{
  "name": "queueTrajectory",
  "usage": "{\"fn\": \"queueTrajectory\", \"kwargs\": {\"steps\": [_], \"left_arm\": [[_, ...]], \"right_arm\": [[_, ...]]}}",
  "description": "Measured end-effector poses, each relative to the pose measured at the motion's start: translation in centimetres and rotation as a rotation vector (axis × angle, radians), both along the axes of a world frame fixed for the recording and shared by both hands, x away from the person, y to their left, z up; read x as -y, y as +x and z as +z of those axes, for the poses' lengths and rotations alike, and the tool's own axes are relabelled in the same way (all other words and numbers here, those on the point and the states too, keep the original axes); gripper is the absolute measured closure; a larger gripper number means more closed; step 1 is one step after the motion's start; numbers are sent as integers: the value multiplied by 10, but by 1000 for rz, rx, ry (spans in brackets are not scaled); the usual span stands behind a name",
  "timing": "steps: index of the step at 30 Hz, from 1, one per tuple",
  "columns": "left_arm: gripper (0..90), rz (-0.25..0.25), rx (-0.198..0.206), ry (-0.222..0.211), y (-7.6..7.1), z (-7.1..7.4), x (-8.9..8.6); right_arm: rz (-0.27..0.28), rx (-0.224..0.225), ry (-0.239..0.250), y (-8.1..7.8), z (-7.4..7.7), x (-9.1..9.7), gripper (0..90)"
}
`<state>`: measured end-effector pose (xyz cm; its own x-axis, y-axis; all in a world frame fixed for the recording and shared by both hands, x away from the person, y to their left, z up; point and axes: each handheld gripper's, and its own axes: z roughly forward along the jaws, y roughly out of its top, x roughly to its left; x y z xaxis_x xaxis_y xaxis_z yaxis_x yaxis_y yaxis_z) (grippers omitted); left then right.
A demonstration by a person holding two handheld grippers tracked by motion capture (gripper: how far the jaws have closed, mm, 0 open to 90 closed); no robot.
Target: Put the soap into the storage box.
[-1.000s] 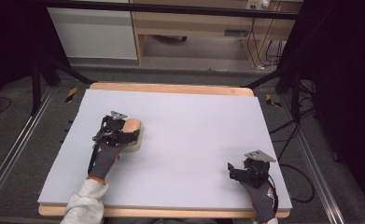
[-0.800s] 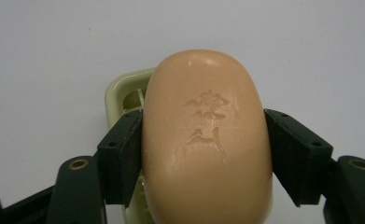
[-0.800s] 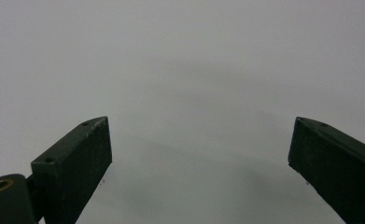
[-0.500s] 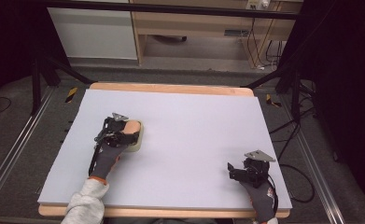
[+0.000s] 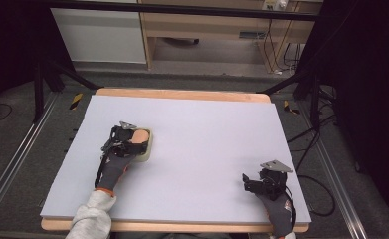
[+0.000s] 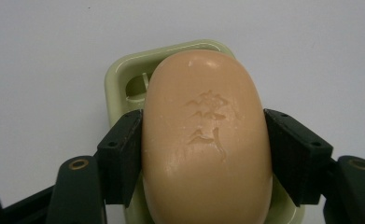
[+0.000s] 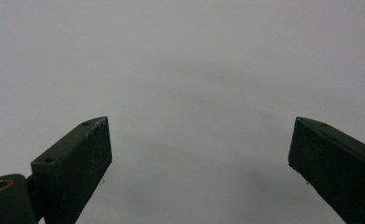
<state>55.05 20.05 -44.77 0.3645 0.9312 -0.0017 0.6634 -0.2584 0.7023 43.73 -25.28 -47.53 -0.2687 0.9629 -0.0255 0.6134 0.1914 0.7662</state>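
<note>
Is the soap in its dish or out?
In: the soap lies over the green dish, with the left gripper shut on its sides.

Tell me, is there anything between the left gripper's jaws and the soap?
No, nothing visible. The left gripper has both jaws pressed directly on the sides of the soap, which sits over the green dish.

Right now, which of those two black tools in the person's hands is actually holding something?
The left tool. Its jaws press on both sides of an orange soap bar over a green soap dish. The right tool is open above the bare table.
</note>
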Motion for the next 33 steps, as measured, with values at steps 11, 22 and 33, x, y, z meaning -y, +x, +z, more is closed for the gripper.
{"fn": "queueTrajectory", "kwargs": {"steps": [11, 22, 33], "left_arm": [[315, -4, -6, 2, 1, -3, 0], [311, -15, -9, 5, 1, -3, 0], [300, -13, 37, -26, -7, 11, -5]], "right_arm": [[1, 0, -1, 0, 0, 0, 64], [5, 4, -5, 0, 0, 0, 63], [2, 5, -3, -1, 1, 1, 63]]}}
